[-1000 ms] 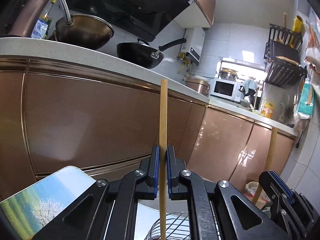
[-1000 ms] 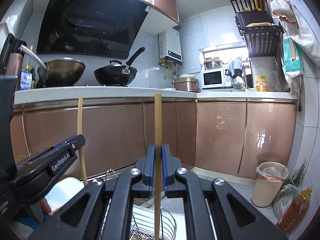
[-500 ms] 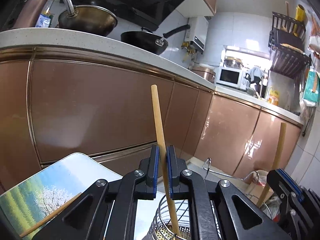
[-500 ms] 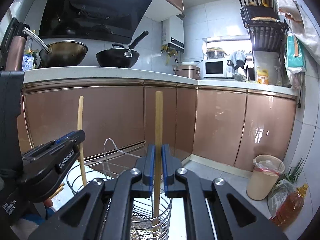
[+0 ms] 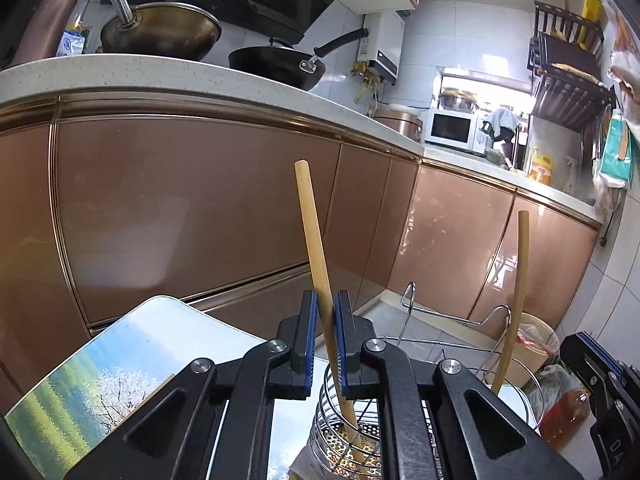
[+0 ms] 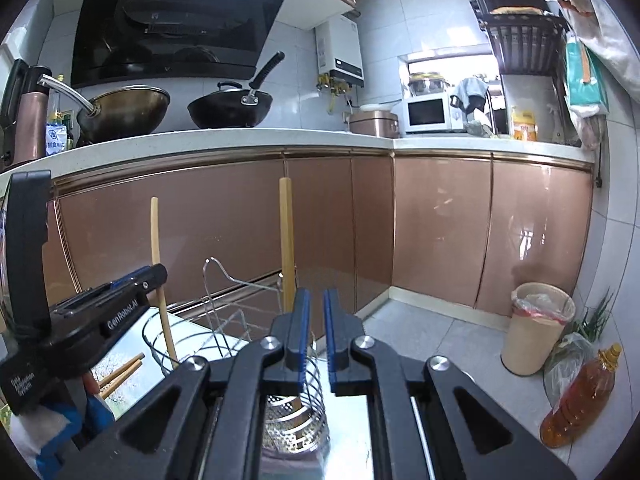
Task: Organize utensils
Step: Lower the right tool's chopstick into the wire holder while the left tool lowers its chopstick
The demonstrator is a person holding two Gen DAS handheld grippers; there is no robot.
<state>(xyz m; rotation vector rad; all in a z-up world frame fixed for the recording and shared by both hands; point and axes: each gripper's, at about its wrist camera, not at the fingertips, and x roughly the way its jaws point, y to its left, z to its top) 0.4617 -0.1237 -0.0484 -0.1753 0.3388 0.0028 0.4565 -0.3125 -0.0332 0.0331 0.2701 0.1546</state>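
In the left wrist view my left gripper [image 5: 325, 340] is shut on a wooden chopstick [image 5: 312, 232]. The stick leans left at the top, and its lower end sits inside a wire utensil holder [image 5: 332, 412]. A second chopstick [image 6: 286, 240] stands in the holder's near basket [image 6: 308, 420], just beyond and left of my right gripper [image 6: 316, 332]. That gripper's jaws are nearly together with nothing in the slit. The right wrist view shows the left gripper [image 6: 152, 276] holding its chopstick [image 6: 155, 240] over the far ring. The right gripper [image 5: 592, 344] is apart from its stick [image 5: 520, 280].
The holder stands on a table [image 5: 100, 380] with a landscape print. Loose chopsticks [image 6: 120, 372] lie on the table at the left. Copper-coloured cabinets [image 6: 440, 232] run behind. On the floor at the right are a bin [image 6: 536, 332] and an oil bottle [image 6: 580, 396].
Both grippers have dipped toward the holder. The left chopstick went from upright to leaning, its end now in the holder. The right chopstick has left the right jaws and stands in the holder.
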